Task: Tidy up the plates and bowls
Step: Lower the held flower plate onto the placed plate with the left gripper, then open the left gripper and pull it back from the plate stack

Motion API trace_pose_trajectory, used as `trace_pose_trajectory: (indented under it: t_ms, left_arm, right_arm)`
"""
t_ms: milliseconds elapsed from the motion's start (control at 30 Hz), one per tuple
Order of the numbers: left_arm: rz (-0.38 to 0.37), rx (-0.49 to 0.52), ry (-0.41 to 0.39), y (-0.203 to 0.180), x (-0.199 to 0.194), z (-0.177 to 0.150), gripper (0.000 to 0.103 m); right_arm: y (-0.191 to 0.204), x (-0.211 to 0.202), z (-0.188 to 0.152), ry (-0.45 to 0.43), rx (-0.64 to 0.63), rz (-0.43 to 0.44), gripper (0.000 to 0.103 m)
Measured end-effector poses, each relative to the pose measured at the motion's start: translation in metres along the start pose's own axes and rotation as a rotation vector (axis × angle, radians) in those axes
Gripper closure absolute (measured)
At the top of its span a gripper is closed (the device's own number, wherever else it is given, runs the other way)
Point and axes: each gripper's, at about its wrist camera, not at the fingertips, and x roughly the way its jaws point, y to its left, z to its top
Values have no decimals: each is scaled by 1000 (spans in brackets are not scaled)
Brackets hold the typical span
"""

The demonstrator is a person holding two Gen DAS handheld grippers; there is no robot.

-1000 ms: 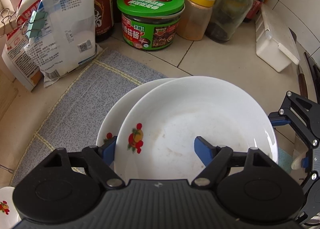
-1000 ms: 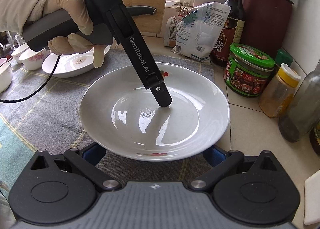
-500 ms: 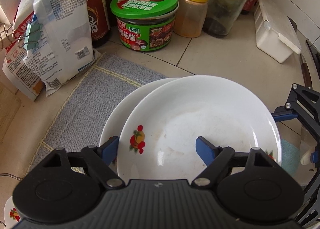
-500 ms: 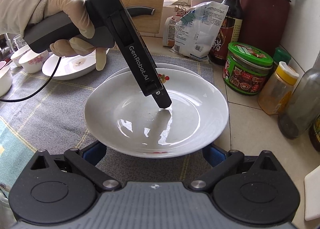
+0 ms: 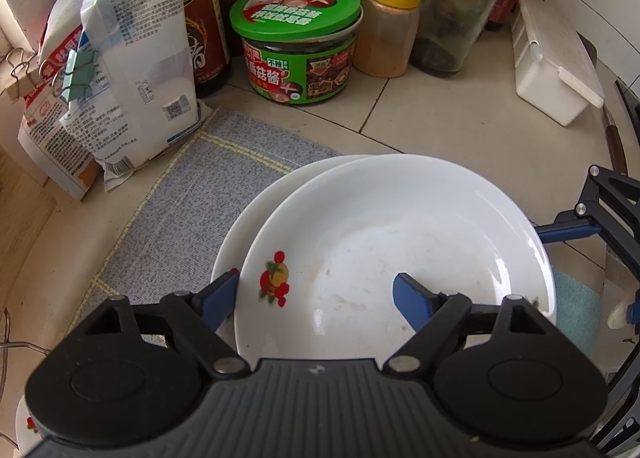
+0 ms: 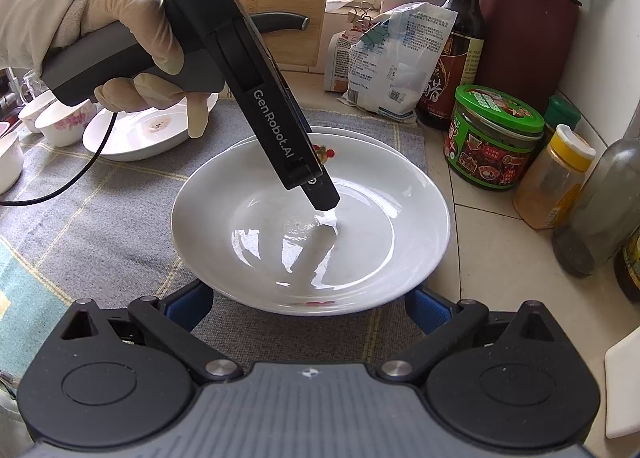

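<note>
Upper plate (image 5: 400,242): white, fruit motif at its 8 o'clock rim, set offset on a lower plate (image 5: 256,218) over the grey mat (image 5: 180,194) on the tabletop (image 5: 452,126). Left tool (image 5: 316,290): jaws spread wide, the plate's near rim between them; one blue finger is seen outside the rim, the other over the well. Right tool (image 6: 310,304): spread wide, unloaded, fingers flanking the plate's 6 o'clock edge, contact not discernible. Green-lidded jar (image 5: 298,42) stands at 12 o'clock.
</note>
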Motion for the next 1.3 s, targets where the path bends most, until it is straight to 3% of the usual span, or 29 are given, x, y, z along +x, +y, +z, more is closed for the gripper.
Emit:
trace_pose_trajectory:
  t_ms: [500, 667, 1000, 1300]
  left_arm:
    - [52, -1, -13, -2, -12, -5, 16]
    - [22, -6, -30, -5, -21, -6, 15]
    - [66, -58, -163, -13, -58, -23, 13]
    - [147, -113, -298, -41, -105, -65, 10]
  right_arm:
    - [3, 1, 1, 19, -1, -24, 0]
    - [6, -2, 2, -1, -12, -19, 0]
    - [13, -10, -1, -34, -16, -42, 0]
    - [25, -22, -7, -79, -32, -72, 0]
